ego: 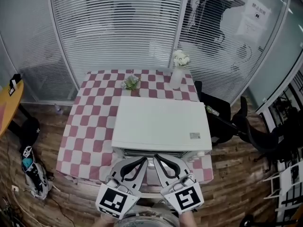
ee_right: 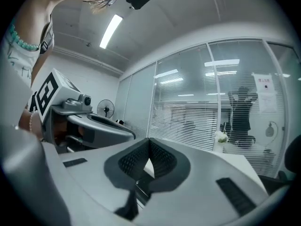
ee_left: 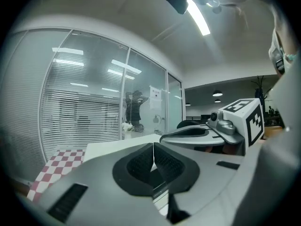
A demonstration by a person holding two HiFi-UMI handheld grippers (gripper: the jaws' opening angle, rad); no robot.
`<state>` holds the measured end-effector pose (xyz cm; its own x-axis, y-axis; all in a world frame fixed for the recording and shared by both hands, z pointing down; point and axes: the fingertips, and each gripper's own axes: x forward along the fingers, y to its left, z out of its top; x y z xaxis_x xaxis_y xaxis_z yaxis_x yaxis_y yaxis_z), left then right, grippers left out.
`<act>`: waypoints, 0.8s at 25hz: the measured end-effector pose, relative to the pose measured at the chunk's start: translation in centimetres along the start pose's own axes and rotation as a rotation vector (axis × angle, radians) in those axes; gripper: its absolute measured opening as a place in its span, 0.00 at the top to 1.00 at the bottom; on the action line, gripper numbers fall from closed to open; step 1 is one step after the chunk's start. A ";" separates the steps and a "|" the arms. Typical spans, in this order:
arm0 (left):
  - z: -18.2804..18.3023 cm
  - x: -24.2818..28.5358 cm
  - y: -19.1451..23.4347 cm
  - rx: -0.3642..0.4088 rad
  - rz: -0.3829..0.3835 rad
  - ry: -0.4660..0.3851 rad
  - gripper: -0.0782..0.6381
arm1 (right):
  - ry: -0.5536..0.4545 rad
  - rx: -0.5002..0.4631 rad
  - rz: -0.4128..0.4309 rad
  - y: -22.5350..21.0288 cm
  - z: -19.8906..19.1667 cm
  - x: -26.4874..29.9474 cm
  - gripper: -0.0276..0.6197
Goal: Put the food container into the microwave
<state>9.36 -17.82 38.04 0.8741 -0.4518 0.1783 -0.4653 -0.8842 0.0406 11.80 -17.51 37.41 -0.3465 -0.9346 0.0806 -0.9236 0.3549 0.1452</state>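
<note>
Starting at the far left of the head view, a yellow tabletop (ego: 8,100) cuts into the frame, and a bag (ego: 31,168) lies on the wooden floor below it. Next comes the pink-and-white checked tablecloth (ego: 90,126), with the white microwave (ego: 161,122) on it at centre frame, seen from above. A small label (ego: 195,135) sits near the right edge of its top, the print too small to read.

At bottom centre the left gripper (ego: 141,162) and the right gripper (ego: 158,159) sit side by side, tips just in front of the microwave's near edge. Each carries a marker cube printed with a black-and-white square pattern. The left gripper (ee_left: 153,161) has its ribbed pads pressed together with nothing between them, the microwave's white top (ee_left: 108,147) just beyond. The right gripper (ee_right: 148,157) likewise has its pads meeting, empty, with the white top (ee_right: 244,161) ahead.

Behind the microwave stand a small bouquet (ego: 130,82) and a vase of white flowers (ego: 177,72). A paper notice (ego: 256,12) on the glass at upper right bears writing too small to read. Where the food container lies cannot be told.
</note>
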 end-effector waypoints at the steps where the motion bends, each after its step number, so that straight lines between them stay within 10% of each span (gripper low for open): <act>1: 0.3 0.0 0.1 0.004 0.004 -0.007 0.87 | -0.008 -0.006 -0.002 -0.1 0.4 0.0 0.97; 20: -0.1 -0.3 0.6 0.007 0.018 0.002 0.87 | 0.020 0.001 -0.003 0.0 0.2 0.1 0.97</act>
<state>8.81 -18.23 38.11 0.8651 -0.4678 0.1811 -0.4803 -0.8766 0.0301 11.71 -17.62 37.21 -0.3408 -0.9348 0.1001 -0.9246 0.3525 0.1446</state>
